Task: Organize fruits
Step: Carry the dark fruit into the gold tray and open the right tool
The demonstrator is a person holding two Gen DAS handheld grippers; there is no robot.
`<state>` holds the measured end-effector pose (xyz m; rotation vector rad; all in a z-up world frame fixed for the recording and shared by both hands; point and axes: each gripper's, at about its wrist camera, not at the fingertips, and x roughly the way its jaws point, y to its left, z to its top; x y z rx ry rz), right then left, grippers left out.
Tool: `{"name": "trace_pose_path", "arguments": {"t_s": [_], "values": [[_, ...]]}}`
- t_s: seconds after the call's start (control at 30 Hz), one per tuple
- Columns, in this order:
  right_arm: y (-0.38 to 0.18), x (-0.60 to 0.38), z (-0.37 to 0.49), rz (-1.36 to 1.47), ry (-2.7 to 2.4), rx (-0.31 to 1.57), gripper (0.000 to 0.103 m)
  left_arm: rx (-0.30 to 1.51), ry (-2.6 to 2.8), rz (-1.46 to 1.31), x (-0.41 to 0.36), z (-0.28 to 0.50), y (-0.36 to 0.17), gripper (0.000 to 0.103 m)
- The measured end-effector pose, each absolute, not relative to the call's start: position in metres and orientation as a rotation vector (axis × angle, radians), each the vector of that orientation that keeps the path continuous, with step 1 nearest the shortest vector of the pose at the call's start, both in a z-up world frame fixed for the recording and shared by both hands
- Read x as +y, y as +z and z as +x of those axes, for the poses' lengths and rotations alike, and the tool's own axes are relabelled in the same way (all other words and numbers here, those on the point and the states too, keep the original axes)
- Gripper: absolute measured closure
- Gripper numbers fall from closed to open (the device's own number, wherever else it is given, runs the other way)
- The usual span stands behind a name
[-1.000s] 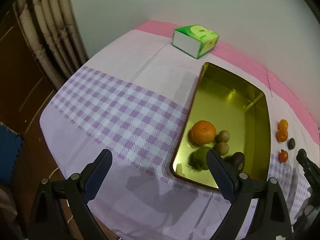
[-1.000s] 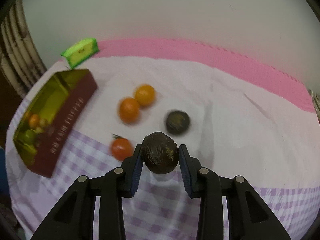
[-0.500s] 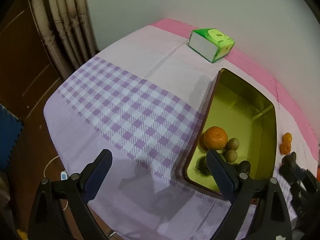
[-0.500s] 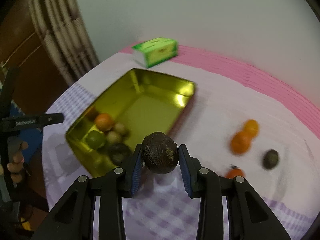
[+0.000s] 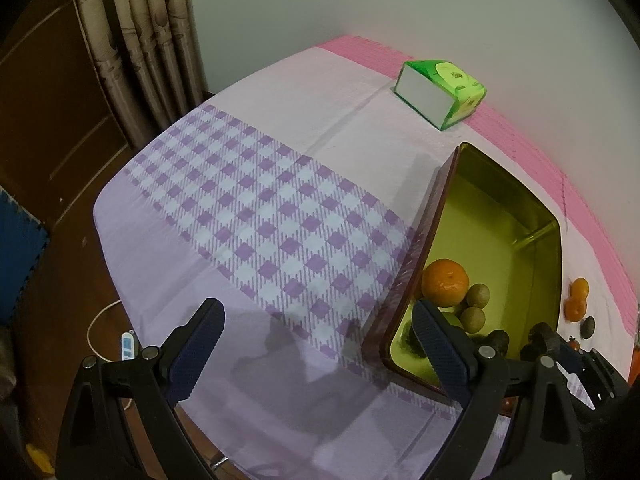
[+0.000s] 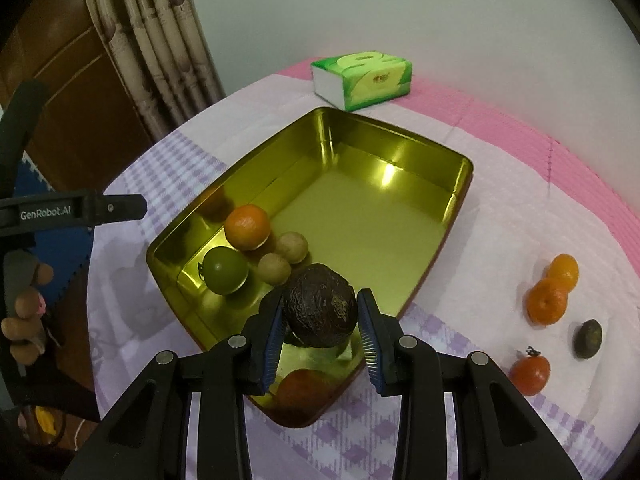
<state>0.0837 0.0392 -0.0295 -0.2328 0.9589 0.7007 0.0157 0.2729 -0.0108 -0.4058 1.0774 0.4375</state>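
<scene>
**Spotter:** What have you got in the right gripper (image 6: 320, 330)?

**Operator:** I've got its pads clamped on the dark wrinkled fruit (image 6: 320, 310), one pad on each flank at the widest part. It hangs over the near end of the gold tin (image 6: 460, 196), just this side of the green fruit (image 6: 225, 270) and the two small brown ones.

**Spotter:** How does it handle?

**Operator:** I'd judge it light, with a firm leathery rind that gives the ribbed pads some bite. Being round, it could roll once I let go, so I'd want it low before releasing. Squeezing harder might dent it.

**Spotter:** And the left gripper (image 5: 316, 344)?

**Operator:** Its fingers stand wide with nothing between them, over the checked cloth (image 5: 256, 216) just left of the tin. Something dark sits in the tin's near corner, possibly a second such fruit; I can't say for sure behind my own finger.
</scene>
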Motion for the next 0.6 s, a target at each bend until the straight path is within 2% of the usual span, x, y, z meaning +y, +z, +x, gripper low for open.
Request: {"name": "trace_pose_path", "arguments": {"t_s": [0.6], "values": [[-0.0387, 0.0439, 0.0807, -0.233, 0.714, 0.993, 0.066, 1.085, 0.432, -0.400, 0.2697, 0.0166, -0.0120, 0.010]]}}
